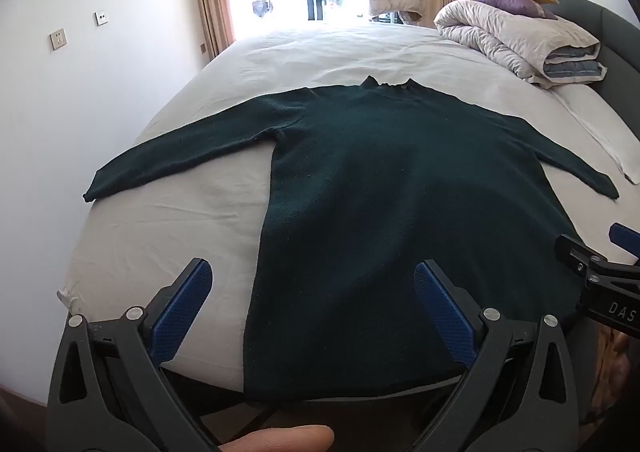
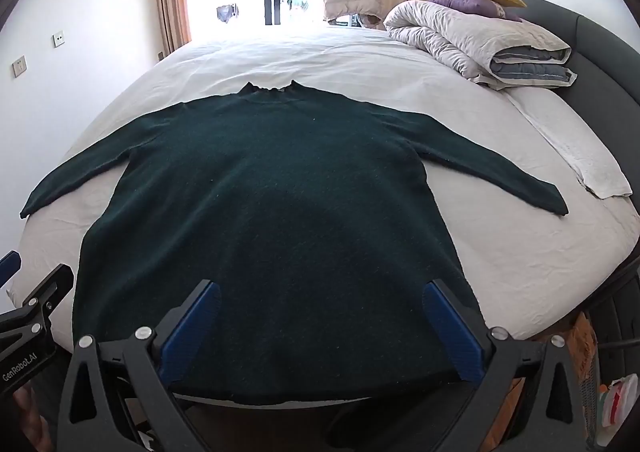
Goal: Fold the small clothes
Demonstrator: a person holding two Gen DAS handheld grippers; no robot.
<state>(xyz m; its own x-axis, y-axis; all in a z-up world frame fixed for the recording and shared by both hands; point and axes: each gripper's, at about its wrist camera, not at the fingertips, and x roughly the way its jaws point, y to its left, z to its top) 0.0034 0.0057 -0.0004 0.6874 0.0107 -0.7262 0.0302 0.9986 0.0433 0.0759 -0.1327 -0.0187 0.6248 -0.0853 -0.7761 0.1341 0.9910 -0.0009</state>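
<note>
A dark green sweater [image 1: 380, 188] [image 2: 272, 204] lies flat on the white bed, collar at the far side, both sleeves spread outwards, hem at the near edge. My left gripper [image 1: 314, 276] hovers open over the sweater's near left hem, its left finger over bare sheet. My right gripper [image 2: 322, 296] hovers open above the near right part of the hem. Nothing is between either pair of blue pads. Each view shows the other gripper at its edge: the right gripper's finger [image 1: 592, 268], the left gripper's finger [image 2: 36, 308].
The bed sheet [image 1: 168, 220] [image 2: 520, 236] extends around the sweater. A folded quilt [image 1: 520, 40] with yellow and purple pillows lies at the far right by the grey headboard [image 2: 600, 64]. A white towel [image 2: 592, 160] lies at the right edge. A fingertip [image 1: 280, 438] shows low down.
</note>
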